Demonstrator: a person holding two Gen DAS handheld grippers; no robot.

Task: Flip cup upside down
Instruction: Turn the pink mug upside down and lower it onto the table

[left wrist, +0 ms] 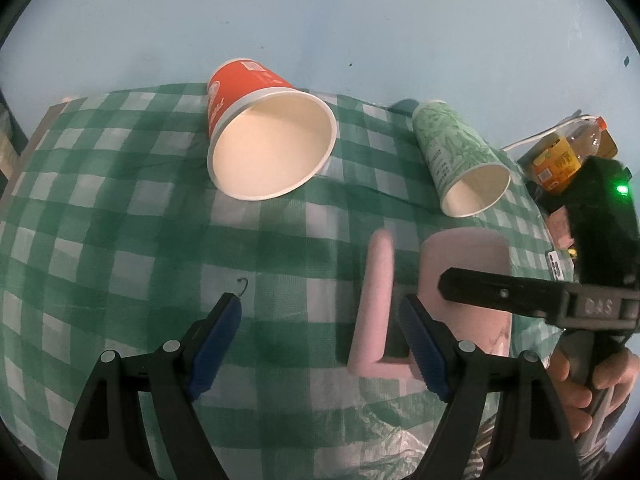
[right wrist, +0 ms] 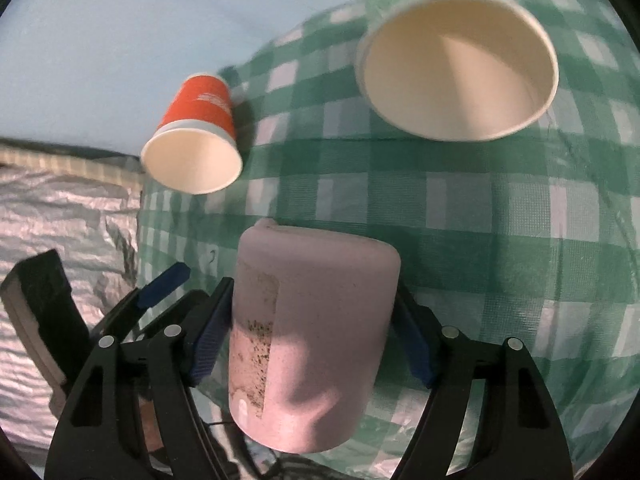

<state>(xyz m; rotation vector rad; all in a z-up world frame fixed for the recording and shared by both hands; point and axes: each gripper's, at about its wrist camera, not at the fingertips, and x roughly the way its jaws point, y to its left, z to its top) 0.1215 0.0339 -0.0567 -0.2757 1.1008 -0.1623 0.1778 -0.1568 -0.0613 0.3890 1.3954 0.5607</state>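
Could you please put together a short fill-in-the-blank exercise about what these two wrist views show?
1. The right claw grips the ____ mug between its pads.
2. The red paper cup and the green patterned cup both lie on their ____.
3. The left claw is open and holds ____.
4. The tablecloth has a green and white ____ pattern.

Missing words: pink; sides; nothing; checked

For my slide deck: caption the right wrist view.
Right tool grips a pink mug above the checked cloth; red cup and green cup lie tipped.
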